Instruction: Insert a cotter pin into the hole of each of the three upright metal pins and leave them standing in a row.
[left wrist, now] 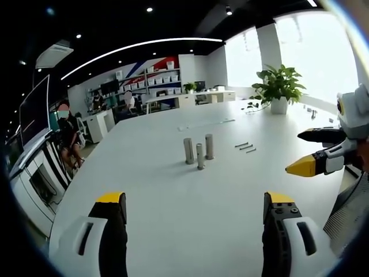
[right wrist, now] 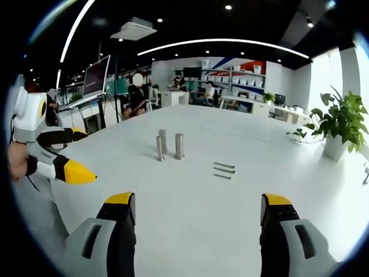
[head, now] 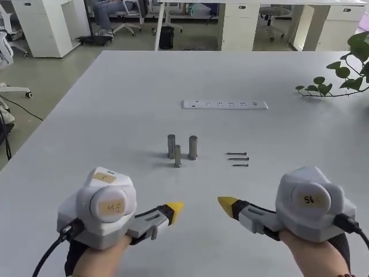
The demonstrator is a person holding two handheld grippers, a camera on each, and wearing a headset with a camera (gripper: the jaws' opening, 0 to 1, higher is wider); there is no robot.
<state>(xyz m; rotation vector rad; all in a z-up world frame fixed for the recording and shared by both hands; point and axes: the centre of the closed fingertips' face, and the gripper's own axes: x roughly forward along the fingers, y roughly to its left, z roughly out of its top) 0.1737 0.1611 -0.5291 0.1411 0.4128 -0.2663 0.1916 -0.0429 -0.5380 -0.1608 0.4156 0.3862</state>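
Holding left claw (head: 172, 210) and right claw (head: 229, 205) low over near bench (head: 115, 86) edge.
Wide open, empty, tipped inward, short of metal pins (head: 177, 156).

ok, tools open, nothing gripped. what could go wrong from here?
1. The three metal pins stand free and close together on the table. The wide-open left tool or right tool reaching for one could tip a neighbour.
2. The cotter pins are thin and lie flat, close side by side. A grab may slip off one or catch two.
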